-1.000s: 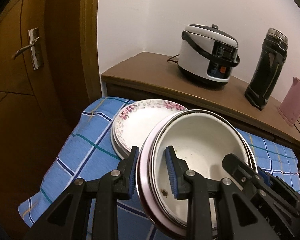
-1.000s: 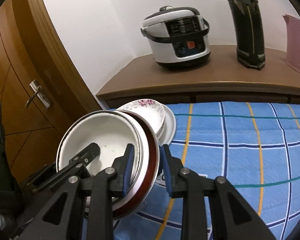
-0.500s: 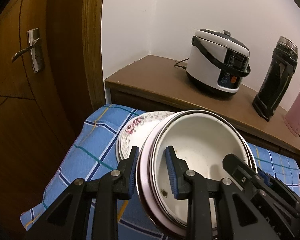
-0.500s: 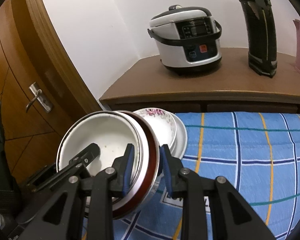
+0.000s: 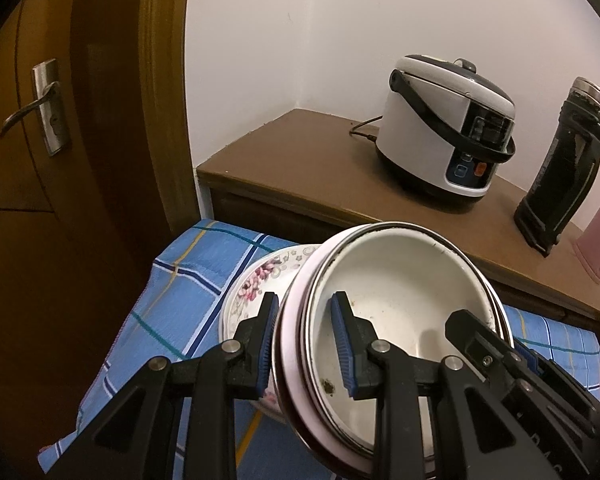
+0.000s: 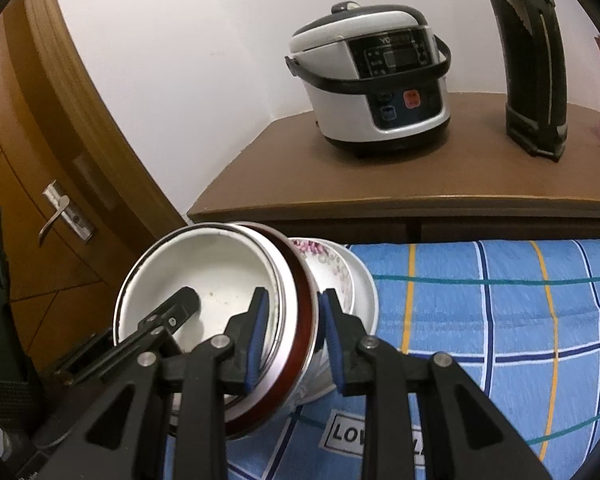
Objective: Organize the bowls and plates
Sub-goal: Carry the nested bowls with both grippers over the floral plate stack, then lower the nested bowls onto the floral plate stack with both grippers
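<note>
Left hand-held gripper (image 5: 305, 343) and right hand-held gripper (image 6: 291, 337) both still clamped on rims of nested white enamel bowls (image 5: 396, 304), now carried over floral-rimmed white plates (image 5: 256, 284) (mostly hidden beneath), silver rice cooker (image 6: 374, 84) ahead, nearer than before.

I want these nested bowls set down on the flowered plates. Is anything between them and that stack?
Nothing visible. Both grippers, left and right, clamp opposite rims of the nested bowls, held tilted over the flowered plates. Only open air shows between them; the plates' middle is hidden.
</note>
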Tool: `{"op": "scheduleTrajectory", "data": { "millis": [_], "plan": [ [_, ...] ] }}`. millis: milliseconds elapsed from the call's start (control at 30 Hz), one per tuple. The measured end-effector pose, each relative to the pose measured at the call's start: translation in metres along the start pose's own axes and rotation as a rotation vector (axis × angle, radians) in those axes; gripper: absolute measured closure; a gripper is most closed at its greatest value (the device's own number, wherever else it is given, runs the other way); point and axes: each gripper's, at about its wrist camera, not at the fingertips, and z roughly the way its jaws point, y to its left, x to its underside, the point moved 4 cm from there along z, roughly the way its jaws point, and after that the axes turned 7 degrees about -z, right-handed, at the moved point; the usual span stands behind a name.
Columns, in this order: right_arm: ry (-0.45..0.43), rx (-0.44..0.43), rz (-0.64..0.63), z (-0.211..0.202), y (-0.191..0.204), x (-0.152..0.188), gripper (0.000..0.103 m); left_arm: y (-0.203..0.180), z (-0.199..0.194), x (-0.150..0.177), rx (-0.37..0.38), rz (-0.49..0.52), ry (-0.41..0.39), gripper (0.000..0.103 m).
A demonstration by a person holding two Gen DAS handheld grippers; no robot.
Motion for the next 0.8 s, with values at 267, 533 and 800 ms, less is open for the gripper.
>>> {"op": "scheduleTrajectory", "data": {
  "millis": [267,533,800],
  "plan": [
    [0.017,0.006,0.011,0.02,-0.008,-0.009,0.076,-0.005,0.021,-0.006,-0.003,-0.003,0.027,0.073],
    [0.04,0.015,0.027,0.034,-0.017,-0.011,0.076,-0.005,0.038,-0.006,-0.001,-0.005,0.054,0.073],
    [0.073,0.016,0.02,0.047,-0.019,-0.009,0.076,-0.001,0.051,-0.002,-0.009,-0.012,0.079,0.073]
  ]
}}
